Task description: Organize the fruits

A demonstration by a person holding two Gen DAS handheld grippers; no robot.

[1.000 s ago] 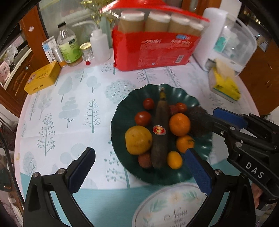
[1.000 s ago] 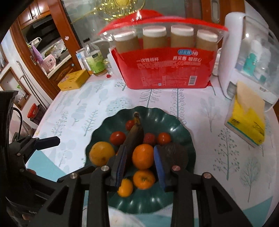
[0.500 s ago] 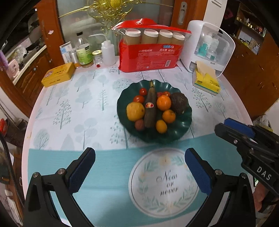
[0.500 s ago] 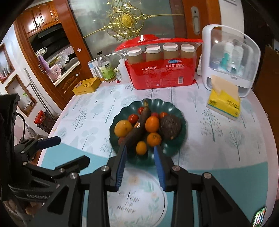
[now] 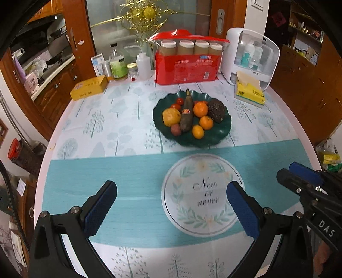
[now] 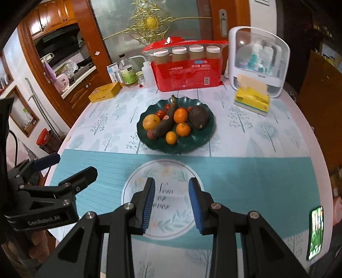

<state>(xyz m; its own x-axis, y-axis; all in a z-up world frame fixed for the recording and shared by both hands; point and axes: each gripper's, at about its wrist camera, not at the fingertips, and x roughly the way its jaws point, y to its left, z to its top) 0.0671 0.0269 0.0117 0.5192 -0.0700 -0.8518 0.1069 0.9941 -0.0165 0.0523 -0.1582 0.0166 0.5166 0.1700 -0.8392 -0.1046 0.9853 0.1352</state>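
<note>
Fruit sits heaped on the green plate (image 5: 222,132) in the middle of the table (image 5: 128,166): a dark banana (image 5: 187,115) among oranges (image 5: 200,109), a yellow fruit (image 5: 171,117), small tomatoes (image 5: 180,101) and an avocado (image 5: 216,111); nearer than the plate, over the teal mat, the left gripper (image 5: 171,210) hangs wide and empty; the right gripper (image 6: 171,205) is narrower, its jaws parted, holding nothing; beyond the plate stands a red package (image 5: 186,68).

Round table (image 5: 284,119), tree-print cloth with teal band. Wooden cabinets (image 5: 55,94) upper left, kitchen counter (image 5: 51,68) beyond. Frosted glass door (image 5: 177,19) with gold ornament (image 5: 147,12) top centre. Dark wooden furniture (image 5: 299,89) right.
</note>
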